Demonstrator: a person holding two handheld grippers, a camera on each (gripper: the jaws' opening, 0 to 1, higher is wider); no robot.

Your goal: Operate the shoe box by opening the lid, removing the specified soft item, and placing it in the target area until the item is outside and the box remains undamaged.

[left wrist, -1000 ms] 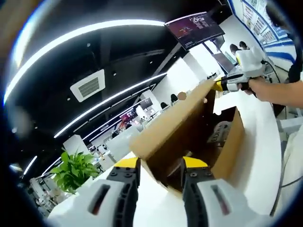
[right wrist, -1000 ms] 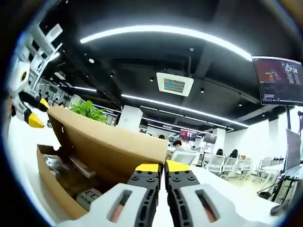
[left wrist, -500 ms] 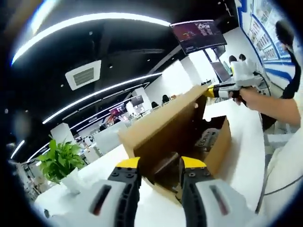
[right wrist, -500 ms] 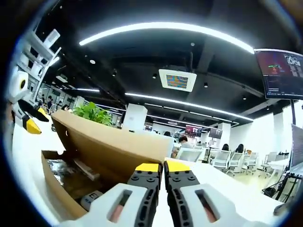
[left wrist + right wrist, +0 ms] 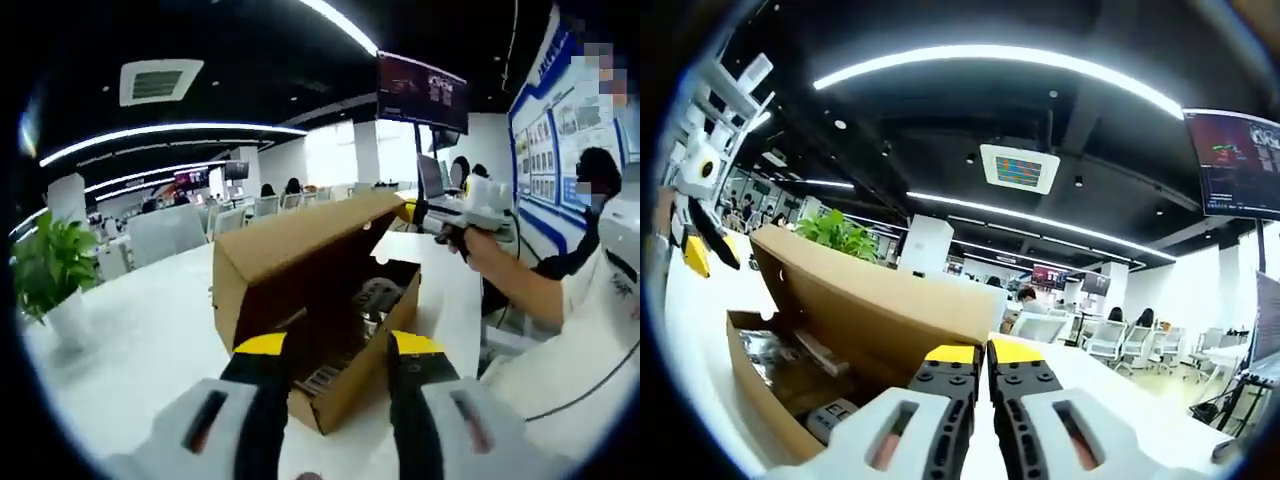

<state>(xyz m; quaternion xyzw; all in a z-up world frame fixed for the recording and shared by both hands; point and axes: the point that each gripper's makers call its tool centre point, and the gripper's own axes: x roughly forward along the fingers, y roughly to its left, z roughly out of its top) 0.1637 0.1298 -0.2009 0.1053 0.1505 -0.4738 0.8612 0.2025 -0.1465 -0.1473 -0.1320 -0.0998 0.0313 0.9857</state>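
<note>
Cardboard shoe box resting on a white table, its hinged lid raised and tilted back. Opening is judged essentially complete; removal of the soft item and its placement in the target area remain to be done, and no target area can be picked out. In the left gripper view, the left gripper has its yellow-tipped jaws spread apart, empty, just in front of the near corner of the box. The right gripper, held in a person's hand, appears from the right at the far corner of the lid; it seems to pinch the lid edge there. In the right gripper view, the right gripper has its jaws drawn together with only a thin seam between them, directly at the lid edge; whether cardboard lies between them cannot be told. The left gripper shows at far left, jaws apart. Contents: the box interior holds crinkled, shiny wrapping and a dark rounded object, possibly the soft item, though it cannot be identified for certain; a printed label marks the inner wall. A potted green plant stands on the table well apart from the box.
</note>
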